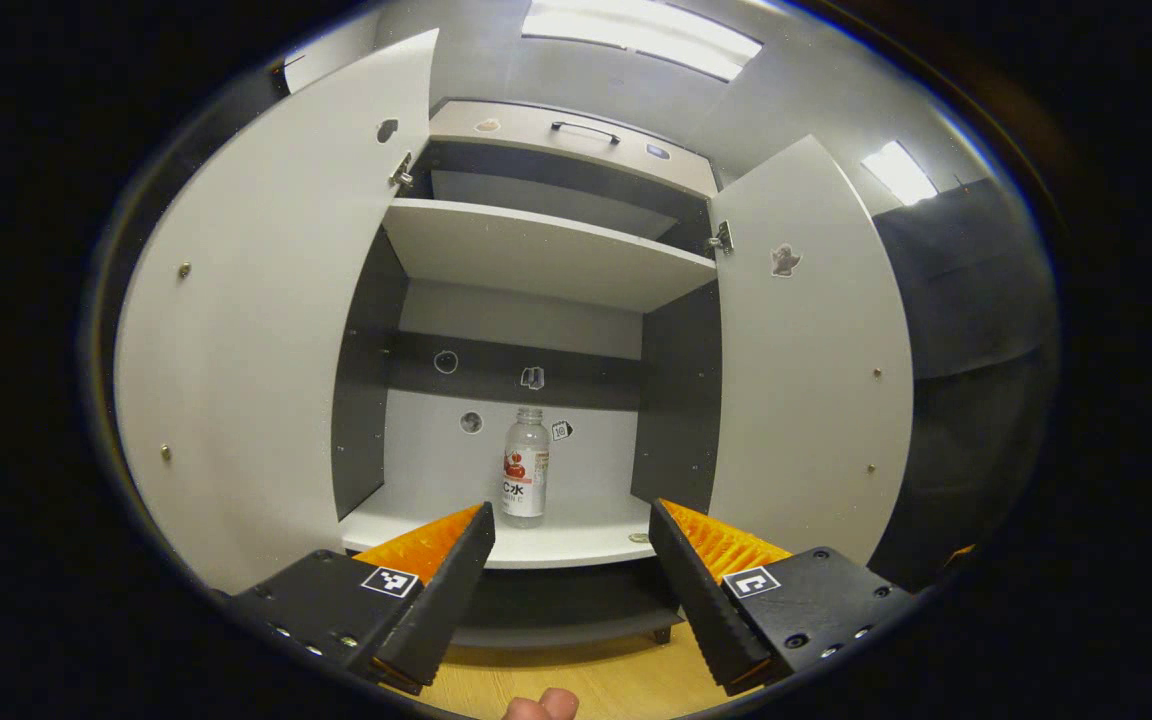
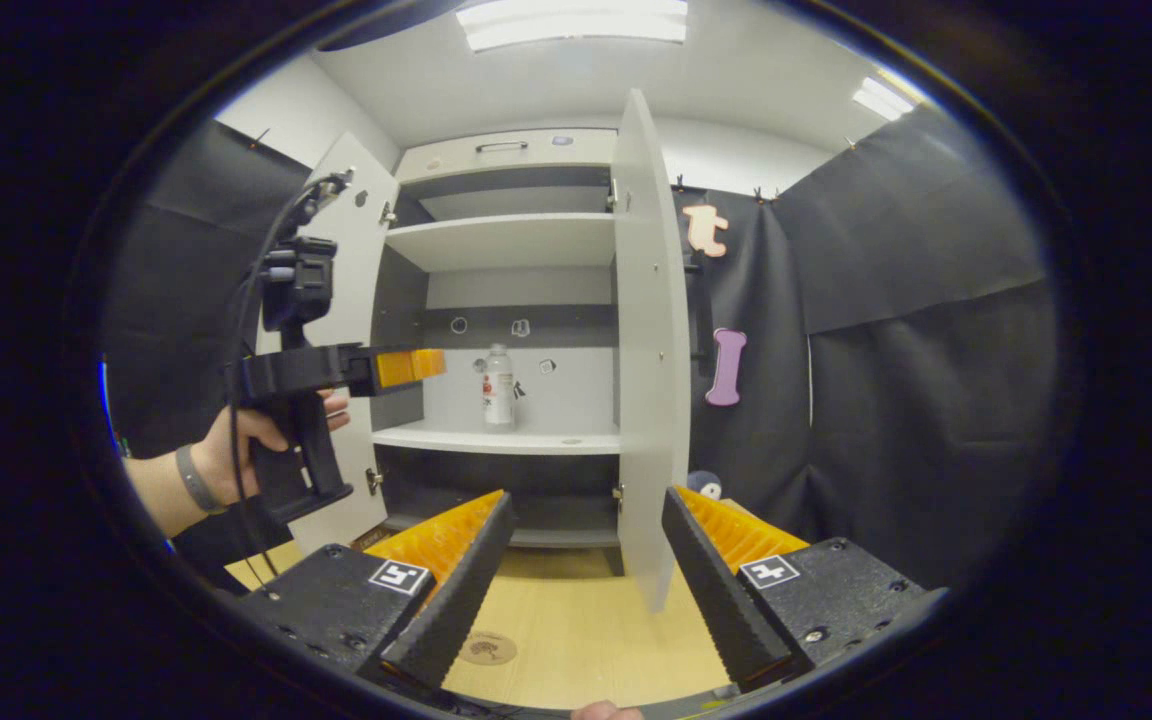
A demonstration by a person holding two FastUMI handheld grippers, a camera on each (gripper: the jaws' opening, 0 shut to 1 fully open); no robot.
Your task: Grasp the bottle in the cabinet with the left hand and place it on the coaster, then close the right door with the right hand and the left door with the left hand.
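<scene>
The bottle (image 1: 526, 467), at frame centre, is judged light, slick and stiff, best taken mid-body by the wide-open, empty left claw (image 1: 570, 545).

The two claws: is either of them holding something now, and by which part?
Nothing is held. The left claw and the right claw are both open and empty. The bottle stands untouched on the cabinet shelf.

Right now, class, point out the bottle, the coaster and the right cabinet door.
bottle (image 1: 525, 468): left gripper view, on its label.
coaster (image 2: 487, 648): right gripper view, on its top face.
right cabinet door (image 2: 651, 340): right gripper view, on its inner panel.
</scene>
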